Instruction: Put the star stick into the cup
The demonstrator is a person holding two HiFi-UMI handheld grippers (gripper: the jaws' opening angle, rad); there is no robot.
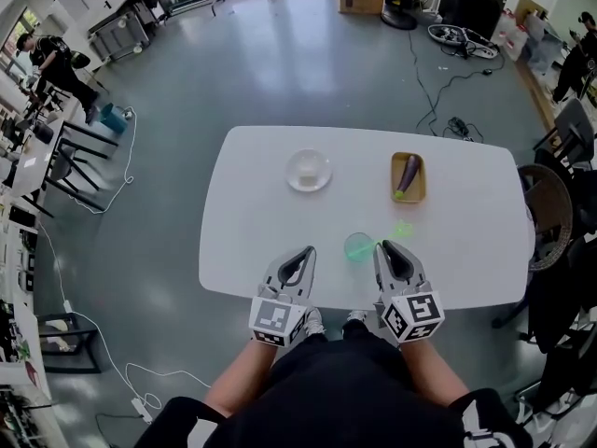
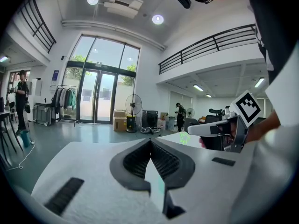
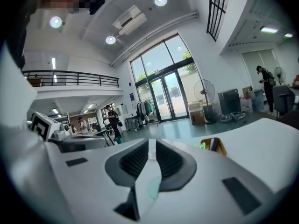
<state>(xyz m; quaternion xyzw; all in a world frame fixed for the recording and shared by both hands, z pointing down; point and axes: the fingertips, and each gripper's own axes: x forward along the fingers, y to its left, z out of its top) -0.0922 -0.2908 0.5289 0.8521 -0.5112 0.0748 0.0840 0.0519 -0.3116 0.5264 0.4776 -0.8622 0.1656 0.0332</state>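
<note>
A small translucent green star stick point(image 1: 403, 230) lies flat on the white rounded table point(image 1: 242, 241), near its front edge and right of centre, between a translucent green cup point(image 1: 358, 246) and a wooden tray point(image 1: 420, 194). Its long axis is too small to make out. It lies outside the cup. The tray holds a purple aubergine point(image 1: 408, 173). A clear round bowl point(image 1: 308, 170) sits towards the far edge.

Only the head view shows the cup and bowl. The right gripper view shows the star stick and tray.

The right gripper point(image 1: 387, 246), just beside the cup, has its jaws narrowly apart, pinching nothing. The left gripper point(image 1: 306, 250) has its jaws pressed together.
</note>
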